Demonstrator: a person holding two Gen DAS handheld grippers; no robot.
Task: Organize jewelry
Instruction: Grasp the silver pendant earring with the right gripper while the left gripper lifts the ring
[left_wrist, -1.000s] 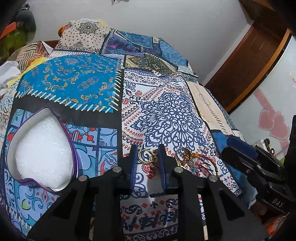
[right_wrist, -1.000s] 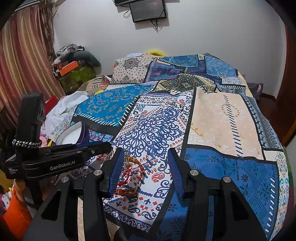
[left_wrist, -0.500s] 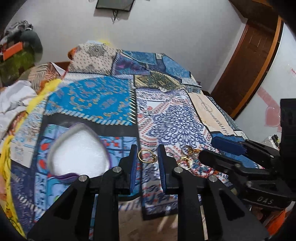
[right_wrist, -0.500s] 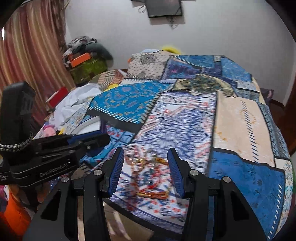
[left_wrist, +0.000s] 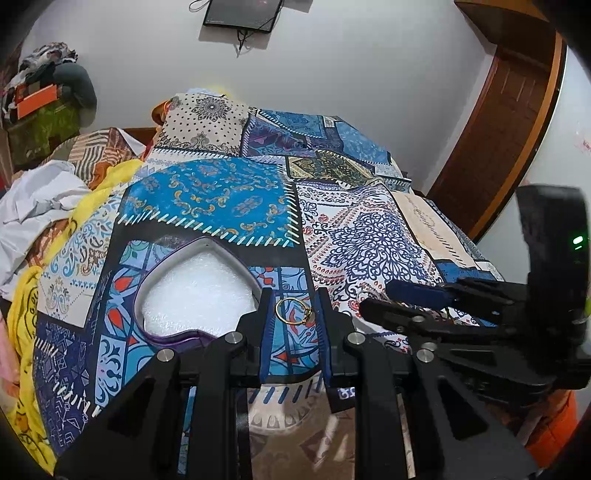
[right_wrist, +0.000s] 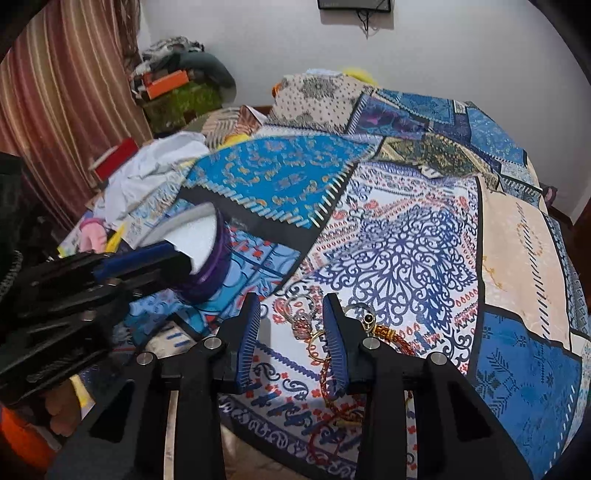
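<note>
The heart-shaped box (left_wrist: 195, 295) rests open on the bedspread (left_wrist: 373, 240). Right gripper (right_wrist: 291, 314), jaws just narrowing, straddles tangled bracelets (right_wrist: 325, 354), pads unpressed. Left gripper (left_wrist: 293, 308) pinches a light, stiff, slippery gold ring (left_wrist: 291, 312) across its rim.

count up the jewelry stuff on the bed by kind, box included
ring, gold, held in left tongs: 1
jewelry pile, pieces too tangled to split: 1
heart box: 1
total: 3
</note>
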